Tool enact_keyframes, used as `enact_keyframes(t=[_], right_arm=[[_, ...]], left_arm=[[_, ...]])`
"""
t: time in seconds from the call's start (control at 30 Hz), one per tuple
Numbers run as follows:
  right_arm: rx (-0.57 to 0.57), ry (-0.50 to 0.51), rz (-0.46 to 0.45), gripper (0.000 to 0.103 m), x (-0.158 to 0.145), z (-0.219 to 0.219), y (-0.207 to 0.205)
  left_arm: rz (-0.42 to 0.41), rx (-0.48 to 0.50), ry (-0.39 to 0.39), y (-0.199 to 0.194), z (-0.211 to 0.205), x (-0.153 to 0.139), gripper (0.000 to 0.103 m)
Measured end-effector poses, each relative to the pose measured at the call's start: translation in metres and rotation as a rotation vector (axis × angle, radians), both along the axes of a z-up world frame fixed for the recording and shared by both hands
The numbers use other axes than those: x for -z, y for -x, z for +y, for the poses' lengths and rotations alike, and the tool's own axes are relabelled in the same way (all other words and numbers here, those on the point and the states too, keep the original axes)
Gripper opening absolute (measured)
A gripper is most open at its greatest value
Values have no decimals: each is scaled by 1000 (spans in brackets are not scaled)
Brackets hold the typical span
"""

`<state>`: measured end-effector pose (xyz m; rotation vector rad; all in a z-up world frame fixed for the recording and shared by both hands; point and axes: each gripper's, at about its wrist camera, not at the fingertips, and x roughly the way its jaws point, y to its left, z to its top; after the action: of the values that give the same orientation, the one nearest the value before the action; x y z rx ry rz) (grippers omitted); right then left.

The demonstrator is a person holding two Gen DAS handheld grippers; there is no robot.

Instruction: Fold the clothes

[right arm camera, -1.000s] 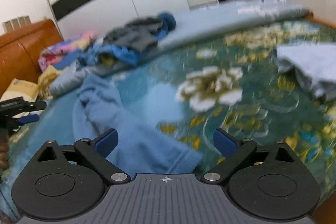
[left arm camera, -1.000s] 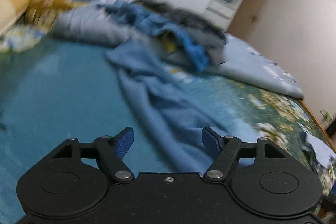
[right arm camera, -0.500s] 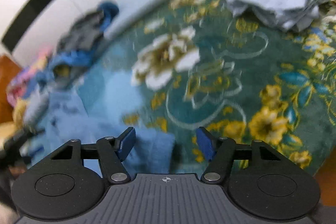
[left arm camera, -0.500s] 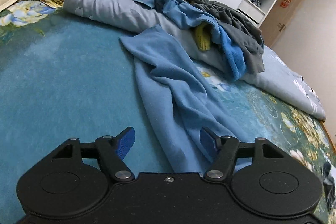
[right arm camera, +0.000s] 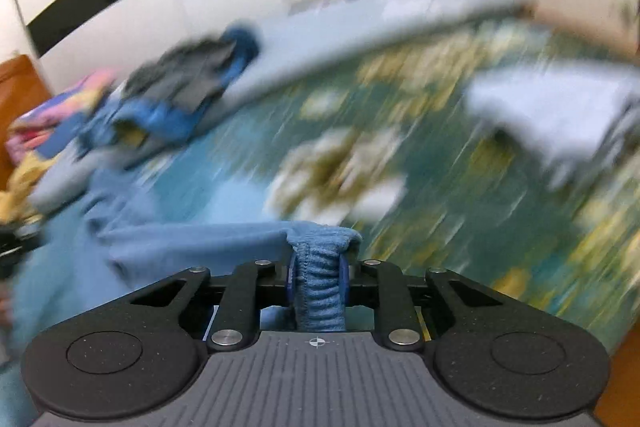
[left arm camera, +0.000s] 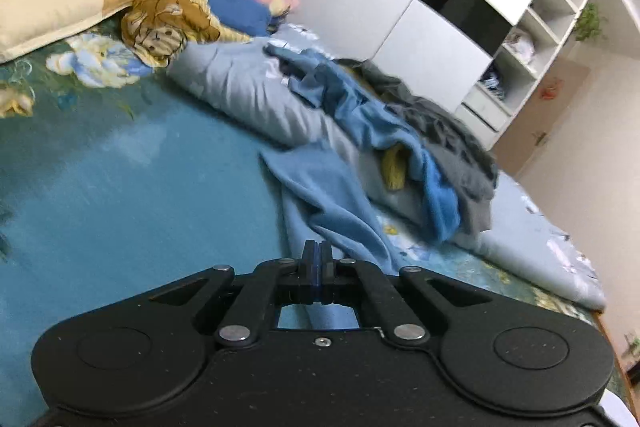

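Right gripper (right arm camera: 318, 281) jaws just closing, now clamp blue garment (right arm camera: 192, 247) ribbed hem, ready to lift. Left gripper (left arm camera: 318, 259) just closed fully, cloth at 12 o'clock; whether you caught cloth unclear.

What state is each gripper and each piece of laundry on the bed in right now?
Left gripper: shut, jaws just closed; whether it pinches cloth cannot be told.
Right gripper: shut on the ribbed hem of the blue garment, jaws just closed.
Blue garment: crumpled, unfolded, stretched across the bed.
Clothes pile: heaped, unfolded.
Light grey-blue cloth: bunched near the bed edge, blurred.
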<state>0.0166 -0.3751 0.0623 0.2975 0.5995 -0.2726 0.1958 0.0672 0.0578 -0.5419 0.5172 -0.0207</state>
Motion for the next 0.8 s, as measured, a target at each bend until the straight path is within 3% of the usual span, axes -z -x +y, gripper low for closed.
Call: enact_keyframes(t=[0.1, 0.2, 0.27, 0.37, 0.5, 0.57, 0.63, 0.8], right_arm=[[55, 127, -21, 17, -11, -13, -1], [117, 230, -6, 17, -8, -24, -7], [193, 205, -9, 17, -6, -39, -5], [218, 170, 7, 17, -1, -52, -1], [194, 178, 4, 17, -2, -49, 5], [184, 173, -1, 17, -5, -50, 5], [170, 185, -1, 17, -8, -48, 5], [150, 193, -12, 17, -16, -45, 2]], left_arm=[[27, 32, -19, 7, 10, 1, 0], [81, 41, 42, 0, 15, 10, 1], [108, 63, 71, -11, 11, 17, 5], [139, 121, 54, -35, -10, 26, 33], [191, 120, -6, -62, -38, 38, 33], [220, 112, -39, -73, -48, 44, 30], [214, 96, -36, -75, -51, 48, 4], [149, -38, 19, -56, -40, 32, 0]])
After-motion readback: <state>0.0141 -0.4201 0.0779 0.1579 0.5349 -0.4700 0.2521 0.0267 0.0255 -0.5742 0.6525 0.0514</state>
